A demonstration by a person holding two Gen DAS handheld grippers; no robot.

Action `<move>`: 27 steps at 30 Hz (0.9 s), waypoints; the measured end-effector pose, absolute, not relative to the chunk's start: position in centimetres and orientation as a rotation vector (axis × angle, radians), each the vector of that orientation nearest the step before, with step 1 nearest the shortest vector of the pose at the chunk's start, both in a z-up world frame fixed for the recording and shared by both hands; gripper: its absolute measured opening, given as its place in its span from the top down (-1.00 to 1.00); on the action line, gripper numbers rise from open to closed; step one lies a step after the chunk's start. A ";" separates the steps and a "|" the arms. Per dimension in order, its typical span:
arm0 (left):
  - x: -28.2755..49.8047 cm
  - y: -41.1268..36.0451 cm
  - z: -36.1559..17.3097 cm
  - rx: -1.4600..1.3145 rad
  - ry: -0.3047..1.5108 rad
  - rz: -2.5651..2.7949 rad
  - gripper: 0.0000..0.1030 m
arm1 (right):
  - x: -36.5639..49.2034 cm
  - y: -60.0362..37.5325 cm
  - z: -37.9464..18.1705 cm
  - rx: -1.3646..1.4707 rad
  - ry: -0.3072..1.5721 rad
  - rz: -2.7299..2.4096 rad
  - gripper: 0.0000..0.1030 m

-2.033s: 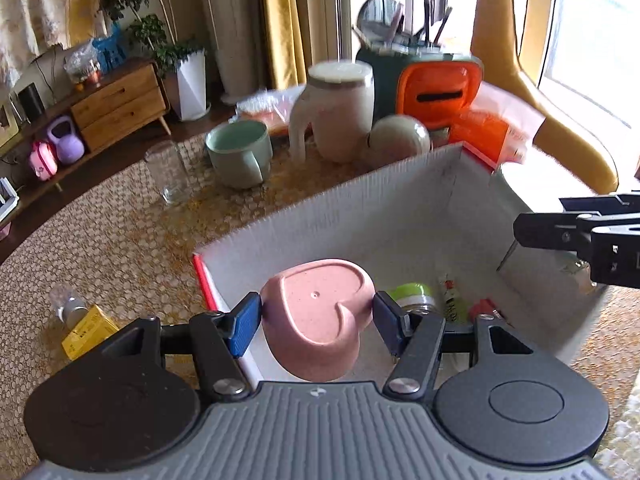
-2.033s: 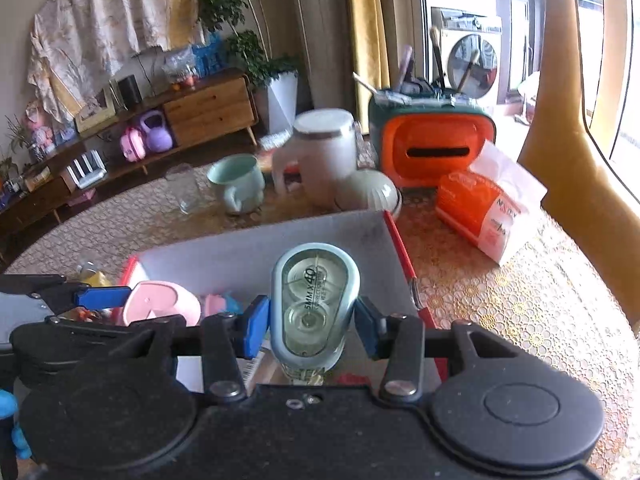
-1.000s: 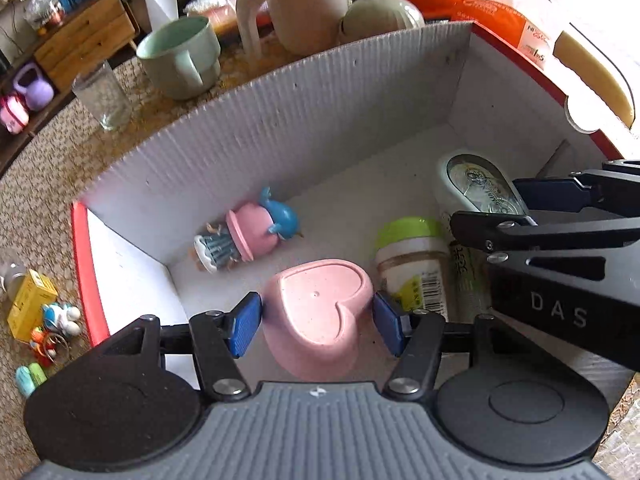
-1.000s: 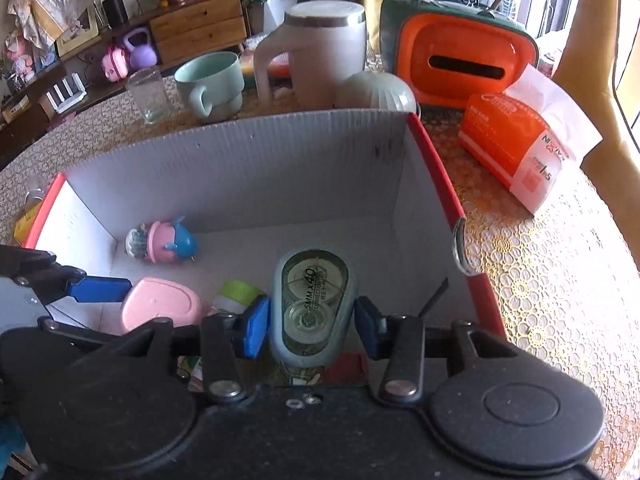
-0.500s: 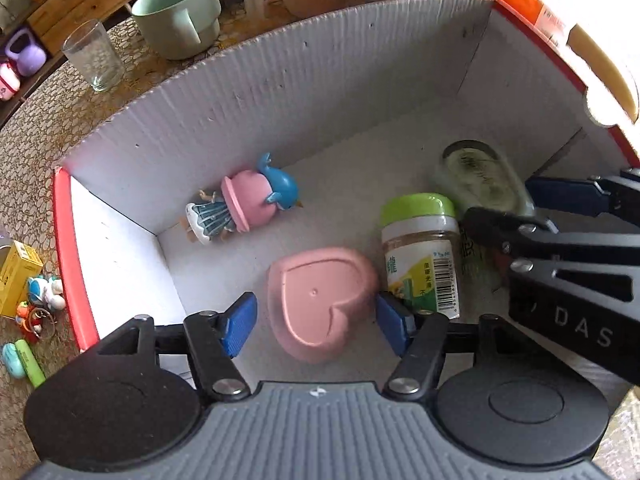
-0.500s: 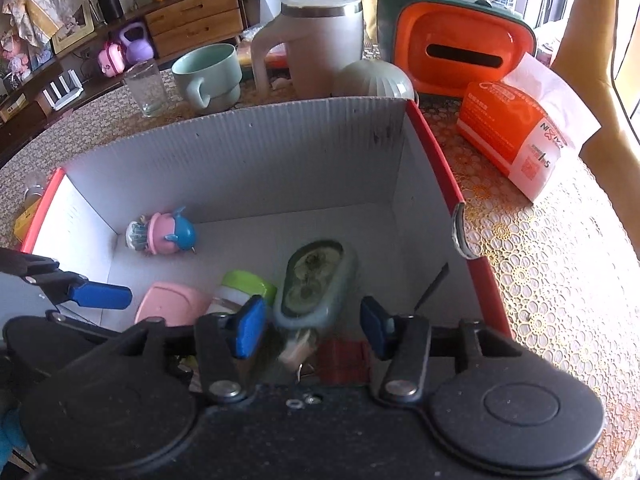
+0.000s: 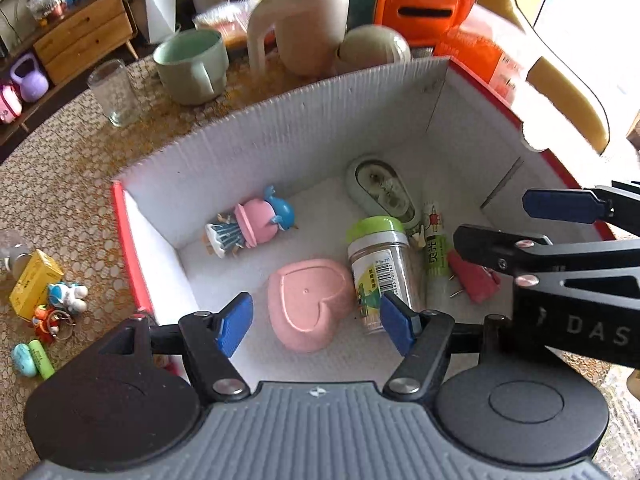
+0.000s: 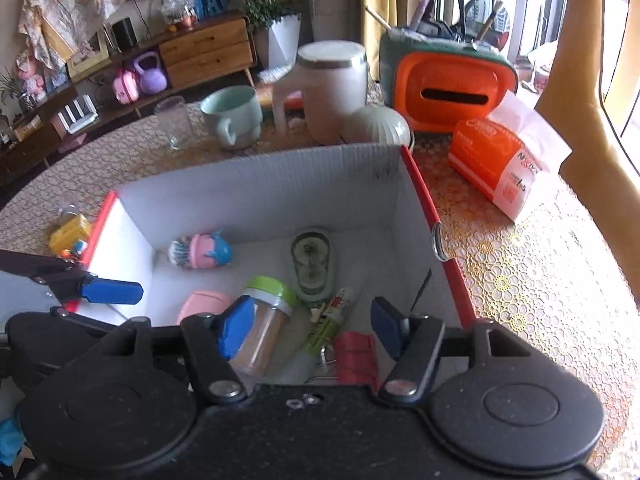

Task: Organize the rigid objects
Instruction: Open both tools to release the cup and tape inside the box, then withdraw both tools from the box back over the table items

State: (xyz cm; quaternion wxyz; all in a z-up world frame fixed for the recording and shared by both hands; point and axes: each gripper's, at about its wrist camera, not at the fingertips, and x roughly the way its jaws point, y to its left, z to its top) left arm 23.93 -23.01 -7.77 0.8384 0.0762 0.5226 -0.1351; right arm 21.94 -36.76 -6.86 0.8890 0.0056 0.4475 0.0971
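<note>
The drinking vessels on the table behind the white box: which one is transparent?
The clear drinking glass, standing leftmost. The mint-green ceramic mug and the tall cream lidded mug beside it are both opaque.

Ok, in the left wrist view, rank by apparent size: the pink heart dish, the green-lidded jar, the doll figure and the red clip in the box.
1. pink heart dish, though it lies nearest the camera
2. green-lidded jar, close behind it
3. doll figure
4. red clip, partly hidden by the right gripper, so unsure
</note>
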 end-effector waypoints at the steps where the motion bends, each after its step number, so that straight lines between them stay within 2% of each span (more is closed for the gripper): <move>1: 23.6 -22.9 -7.3 0.158 1.094 -0.286 -0.35 | 21.6 -36.7 -6.5 0.013 0.922 0.204 -0.28; 8: 21.2 -21.1 -4.9 0.121 1.017 -0.313 -0.35 | 18.9 -36.0 -3.3 0.034 0.840 0.223 -0.51; 18: 16.8 -17.3 -2.0 0.078 0.930 -0.330 -0.36 | 14.8 -34.1 -0.1 0.055 0.735 0.281 -0.68; 21: 15.5 -16.0 -1.3 0.057 0.905 -0.332 -0.51 | 13.4 -33.1 0.7 0.052 0.687 0.295 -0.76; 24: 14.4 -14.5 -0.8 0.029 0.887 -0.326 -0.52 | 12.0 -32.3 1.2 0.047 0.647 0.314 -0.89; 27: 13.5 -13.0 -0.6 0.002 0.880 -0.320 -0.53 | 10.9 -31.3 1.4 0.040 0.613 0.318 -0.93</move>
